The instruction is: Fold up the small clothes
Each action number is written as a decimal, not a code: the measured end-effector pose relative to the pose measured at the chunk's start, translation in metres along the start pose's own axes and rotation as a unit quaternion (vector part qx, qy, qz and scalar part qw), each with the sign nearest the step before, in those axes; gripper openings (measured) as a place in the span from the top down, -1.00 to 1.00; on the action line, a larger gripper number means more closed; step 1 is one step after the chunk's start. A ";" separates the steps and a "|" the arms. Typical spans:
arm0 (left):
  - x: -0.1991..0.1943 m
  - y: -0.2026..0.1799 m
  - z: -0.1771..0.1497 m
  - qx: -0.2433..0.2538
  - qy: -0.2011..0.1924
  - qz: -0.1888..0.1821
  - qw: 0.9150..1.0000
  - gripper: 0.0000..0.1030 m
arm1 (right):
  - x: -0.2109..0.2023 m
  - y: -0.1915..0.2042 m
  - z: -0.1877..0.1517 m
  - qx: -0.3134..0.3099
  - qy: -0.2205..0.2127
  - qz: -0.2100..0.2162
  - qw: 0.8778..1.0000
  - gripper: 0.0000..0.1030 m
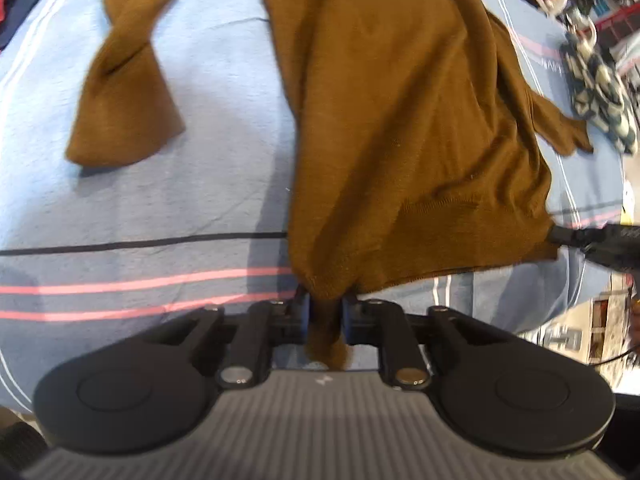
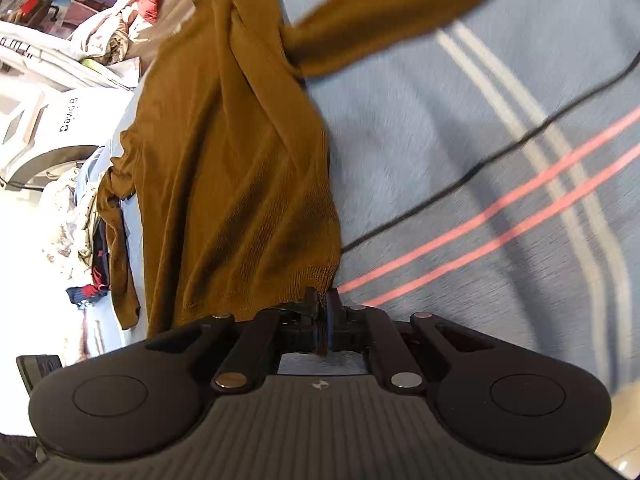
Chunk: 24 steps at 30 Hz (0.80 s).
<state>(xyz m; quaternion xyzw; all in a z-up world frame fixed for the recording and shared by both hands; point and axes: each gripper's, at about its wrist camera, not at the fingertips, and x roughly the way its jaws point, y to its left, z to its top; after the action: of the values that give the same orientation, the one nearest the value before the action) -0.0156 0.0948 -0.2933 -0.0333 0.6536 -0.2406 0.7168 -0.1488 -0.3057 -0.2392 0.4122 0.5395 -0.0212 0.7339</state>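
Observation:
A brown knit sweater lies partly lifted over a light blue striped cloth. My left gripper is shut on one corner of the sweater's ribbed hem, with fabric bunched between the jaws. One sleeve lies twisted on the cloth at the left. My right gripper shows at the right edge, pinching the other hem corner. In the right wrist view the right gripper is shut on the sweater at its hem, and a sleeve stretches away to the upper right.
A dark patterned garment lies at the far right of the cloth. A pile of clothes and white equipment stand beyond the table edge at the left. More clothes hang there.

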 end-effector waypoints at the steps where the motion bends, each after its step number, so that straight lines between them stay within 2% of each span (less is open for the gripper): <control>1: -0.001 -0.005 0.001 0.014 0.002 0.000 1.000 0.79 | -0.009 0.000 0.002 -0.006 -0.004 -0.003 1.000 0.87; 3: -0.002 -0.015 0.003 0.040 0.004 -0.003 0.999 0.80 | -0.027 -0.004 0.007 -0.019 -0.007 -0.016 1.000 0.87; 6: 0.005 -0.022 0.002 0.061 0.024 0.015 0.998 0.81 | -0.038 -0.016 0.011 -0.033 -0.006 -0.047 0.998 0.87; 8: 0.013 -0.019 -0.001 0.063 0.043 0.033 0.997 0.79 | -0.031 -0.026 0.014 -0.036 0.011 -0.043 0.998 0.87; 9: 0.013 -0.016 -0.002 0.056 0.049 0.026 0.997 0.77 | -0.028 -0.031 0.013 -0.028 0.012 -0.035 0.999 0.80; 11: 0.008 -0.012 0.000 0.033 0.052 0.015 0.998 0.38 | -0.023 -0.037 0.013 0.003 0.013 -0.034 0.999 0.16; 12: 0.004 -0.010 0.001 0.026 0.049 0.016 0.998 -0.20 | -0.023 -0.040 0.014 0.014 0.009 -0.042 0.999 -0.06; 13: -0.002 -0.008 0.001 0.024 0.043 0.025 0.998 -0.65 | -0.027 -0.042 0.015 0.014 -0.005 -0.051 0.999 -0.39; 14: -0.009 -0.007 0.000 0.023 0.035 0.039 0.998 -0.78 | -0.034 -0.044 0.016 0.013 -0.028 -0.059 0.998 -0.44; 17: -0.020 -0.006 0.002 0.020 0.017 0.057 0.998 -0.80 | -0.055 -0.056 0.032 0.034 -0.088 -0.090 0.992 -0.55; 19: -0.026 -0.004 0.009 0.013 0.007 0.070 0.997 -0.80 | -0.066 -0.062 0.054 0.041 -0.130 -0.107 0.985 -0.62; 20: -0.028 -0.005 0.013 0.007 0.004 0.076 0.997 -0.80 | -0.071 -0.065 0.069 0.041 -0.151 -0.116 0.981 -0.72; 24: -0.035 -0.010 0.029 -0.008 -0.017 0.072 0.997 -0.80 | -0.072 -0.070 0.129 0.016 -0.207 -0.155 0.966 -0.76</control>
<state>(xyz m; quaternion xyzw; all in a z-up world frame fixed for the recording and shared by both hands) 0.0075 0.0914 -0.2534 0.0040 0.6442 -0.1822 0.7428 -0.1120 -0.4627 -0.2110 0.3221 0.4330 -0.2286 0.8103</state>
